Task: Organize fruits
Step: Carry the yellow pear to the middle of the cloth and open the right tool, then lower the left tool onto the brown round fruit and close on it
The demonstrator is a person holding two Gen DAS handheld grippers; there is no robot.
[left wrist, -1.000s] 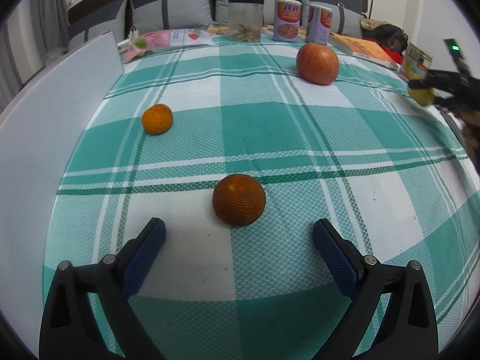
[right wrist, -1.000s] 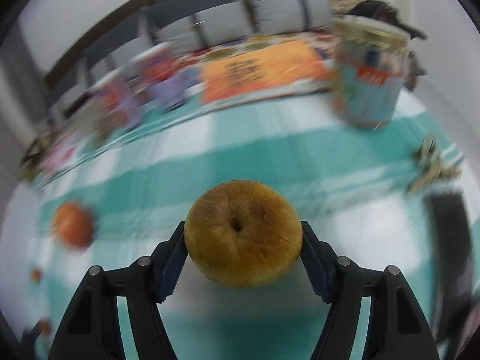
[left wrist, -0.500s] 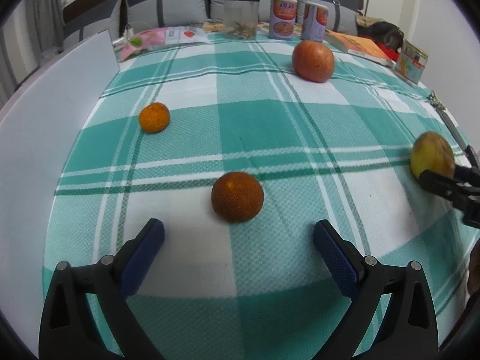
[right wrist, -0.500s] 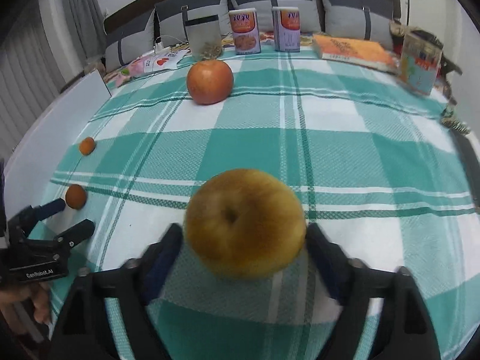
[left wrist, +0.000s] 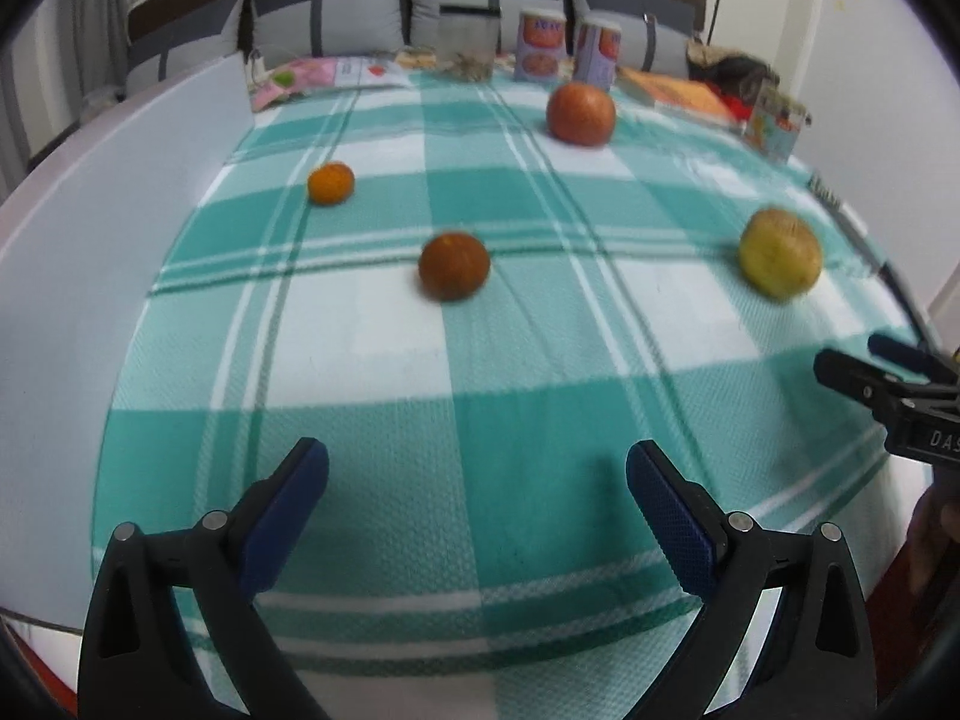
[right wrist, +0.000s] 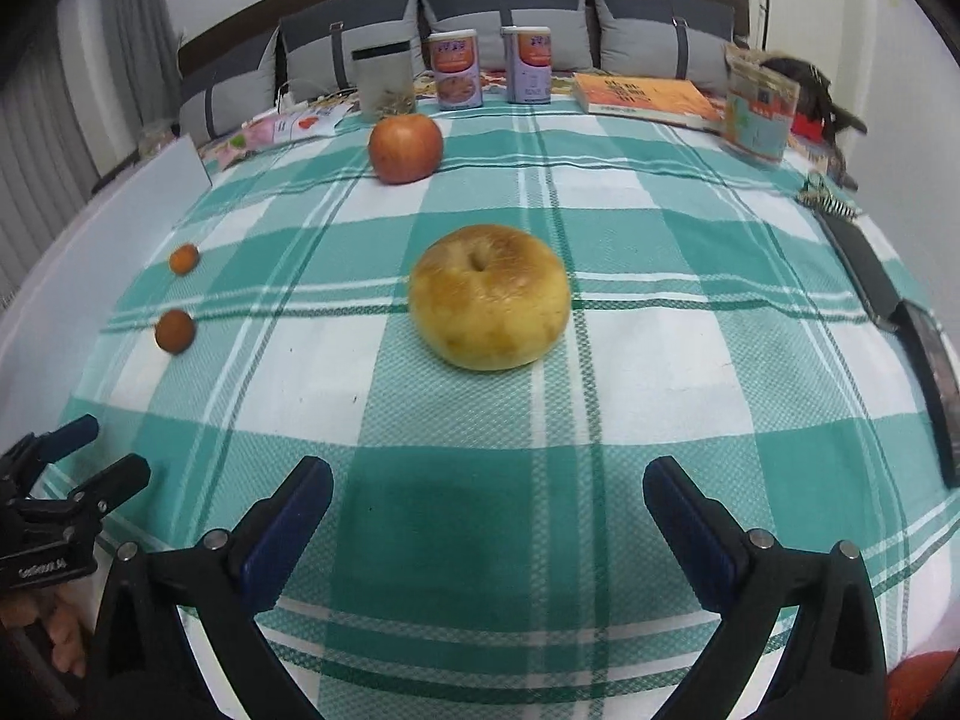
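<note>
Right gripper point(right wrist: 487, 510) is seen with jaws spread wide and nothing between them; the jaws have just been opening, and the yellow apple point(right wrist: 489, 297) now sits free on the checked cloth point(right wrist: 630, 360), ahead of the fingertips and apart from them. Left gripper point(left wrist: 477, 495) is likewise held wide and empty, short of the dark orange point(left wrist: 453, 266). 4 fruits are counted: the yellow apple at centre right, the red apple point(right wrist: 405, 147) toward the far edge near the 2 tins point(right wrist: 491, 66), the dark orange and the small orange point(left wrist: 330, 182) on the left side. Release is judged complete; a clean straight withdrawal is advised so the apple is not nudged into a roll, and the next fruit is best approached with the jaws centred on its widest part. No bowl or sorting target can be made out, so the intended arrangement stays unclear. The left wrist view is motion-blurred; tin labels cannot be read; only fingertips of the holding hands show at frame edges
</note>
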